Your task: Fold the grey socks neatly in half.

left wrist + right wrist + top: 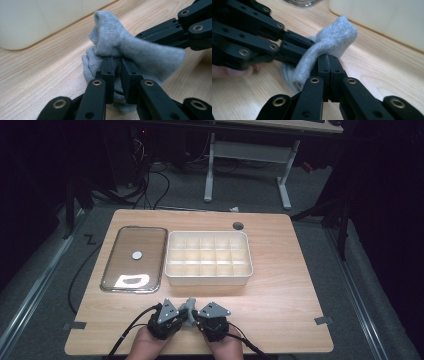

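Observation:
A grey sock (190, 305) lies bunched near the table's front edge, between my two grippers. In the left gripper view my left gripper (117, 63) has its jaws nearly together, with sock (110, 32) fabric pinched between them. My right gripper (328, 58) is shut tight on a fold of the sock (337, 32), which stands up as a loop above its tips. The two grippers meet almost tip to tip: the left gripper (181, 316) comes in from the left, the right gripper (197, 318) from the right. A hand holds each one.
A cream box (208, 276) with several compartments stands just beyond the sock. To its left lies a glass tray (111, 270) with a small white disc (137, 254) in it. The table's front edge (200, 351) runs right under the hands.

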Demonstrator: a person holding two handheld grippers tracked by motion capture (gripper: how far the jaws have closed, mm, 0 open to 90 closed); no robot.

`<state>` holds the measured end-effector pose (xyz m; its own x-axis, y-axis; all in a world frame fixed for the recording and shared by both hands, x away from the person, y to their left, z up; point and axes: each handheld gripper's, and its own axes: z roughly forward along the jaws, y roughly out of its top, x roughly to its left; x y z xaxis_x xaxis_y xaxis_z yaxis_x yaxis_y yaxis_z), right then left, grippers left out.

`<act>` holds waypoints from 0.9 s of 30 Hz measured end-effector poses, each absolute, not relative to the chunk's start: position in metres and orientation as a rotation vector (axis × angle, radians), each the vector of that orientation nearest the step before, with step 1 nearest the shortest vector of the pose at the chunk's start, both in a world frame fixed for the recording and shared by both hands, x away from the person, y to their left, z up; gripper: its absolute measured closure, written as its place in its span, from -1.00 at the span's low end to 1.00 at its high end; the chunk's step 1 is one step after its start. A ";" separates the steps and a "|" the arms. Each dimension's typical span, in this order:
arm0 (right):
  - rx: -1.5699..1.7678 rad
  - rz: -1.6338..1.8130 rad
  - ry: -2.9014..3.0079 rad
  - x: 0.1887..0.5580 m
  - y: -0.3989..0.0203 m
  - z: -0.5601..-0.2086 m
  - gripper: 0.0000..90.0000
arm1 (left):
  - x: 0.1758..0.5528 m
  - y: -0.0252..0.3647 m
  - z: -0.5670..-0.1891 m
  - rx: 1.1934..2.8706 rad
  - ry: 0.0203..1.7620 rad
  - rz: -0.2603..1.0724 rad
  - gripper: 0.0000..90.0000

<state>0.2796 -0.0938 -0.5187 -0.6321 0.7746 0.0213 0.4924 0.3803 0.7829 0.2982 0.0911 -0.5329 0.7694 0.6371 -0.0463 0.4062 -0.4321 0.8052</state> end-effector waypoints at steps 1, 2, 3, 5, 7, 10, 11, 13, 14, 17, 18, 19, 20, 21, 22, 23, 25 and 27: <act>1.098 1.126 2.293 0.279 -0.092 -0.518 1.00 | 0.298 0.091 -0.533 2.081 0.782 0.330 0.80; 1.094 1.132 2.290 0.279 -0.091 -0.516 1.00 | 0.299 0.091 -0.533 2.080 0.783 0.328 0.81; 1.101 1.138 2.291 0.279 -0.091 -0.515 1.00 | 0.299 0.091 -0.533 2.080 0.783 0.328 0.81; 1.111 1.162 2.294 0.279 -0.092 -0.514 1.00 | 0.298 0.091 -0.533 2.081 0.782 0.329 0.81; 1.102 1.163 2.295 0.278 -0.092 -0.513 1.00 | 0.298 0.091 -0.533 2.081 0.781 0.330 0.80; 1.096 1.158 2.294 0.277 -0.093 -0.513 1.00 | 0.298 0.091 -0.533 2.081 0.779 0.336 0.79; 1.097 1.159 2.292 0.277 -0.094 -0.513 1.00 | 0.298 0.091 -0.533 2.079 0.777 0.340 0.78; 1.101 1.157 2.286 0.277 -0.095 -0.514 1.00 | 0.298 0.094 -0.532 2.062 0.784 0.317 0.77; 1.105 1.157 2.283 0.277 -0.096 -0.515 1.00 | 0.299 0.096 -0.532 2.042 0.795 0.302 0.75; 1.109 1.151 2.284 0.277 -0.098 -0.516 0.98 | 0.300 0.107 -0.527 1.955 0.833 0.248 0.75; 1.116 1.154 2.281 0.277 -0.100 -0.517 0.98 | 0.299 0.112 -0.523 1.920 0.833 0.260 0.77; 1.118 1.155 2.280 0.277 -0.101 -0.518 0.99 | 0.298 0.114 -0.520 1.905 0.831 0.270 0.80; 1.118 1.157 2.280 0.277 -0.101 -0.519 0.98 | 0.297 0.117 -0.517 1.894 0.828 0.284 0.83; 1.124 1.158 2.280 0.276 -0.102 -0.519 0.98 | 0.297 0.121 -0.514 1.891 0.824 0.310 0.86; 1.123 1.159 2.279 0.277 -0.103 -0.519 0.99 | 0.297 0.124 -0.513 1.891 0.831 0.323 0.90; 1.124 1.161 2.278 0.276 -0.103 -0.520 0.98 | 0.298 0.128 -0.512 1.903 0.841 0.341 0.93; 1.125 1.163 2.279 0.276 -0.104 -0.520 0.98 | 0.301 0.134 -0.515 1.933 0.876 0.355 1.00; 1.125 1.165 2.277 0.275 -0.104 -0.519 0.98 | 0.306 0.135 -0.520 1.988 0.919 0.363 1.00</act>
